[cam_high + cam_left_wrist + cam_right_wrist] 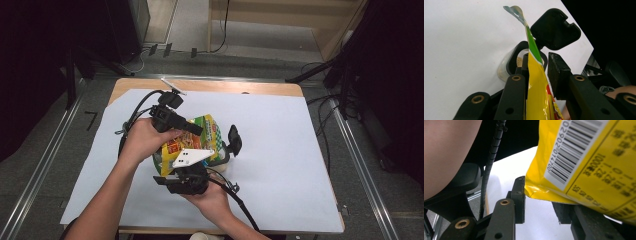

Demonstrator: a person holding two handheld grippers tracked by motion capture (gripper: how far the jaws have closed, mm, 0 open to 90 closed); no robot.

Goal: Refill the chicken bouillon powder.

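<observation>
A: What is cut off or covered?
B: In the left gripper view, the yellow bag is cut by the edge at 6 o'clock, and a clear cup at 9 o'clock is half hidden behind the jaws.
A: And the print?
B: The characters beside the barcode are too blurred to be read.

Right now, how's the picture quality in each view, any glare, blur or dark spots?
High view: even light on the white sheet, dark surroundings, slightly soft. Left gripper view: the sheet is blown out white, the yellow bag glossy with glare. Right gripper view: the bag's barcode is close and a little blurred, dark behind.
</observation>
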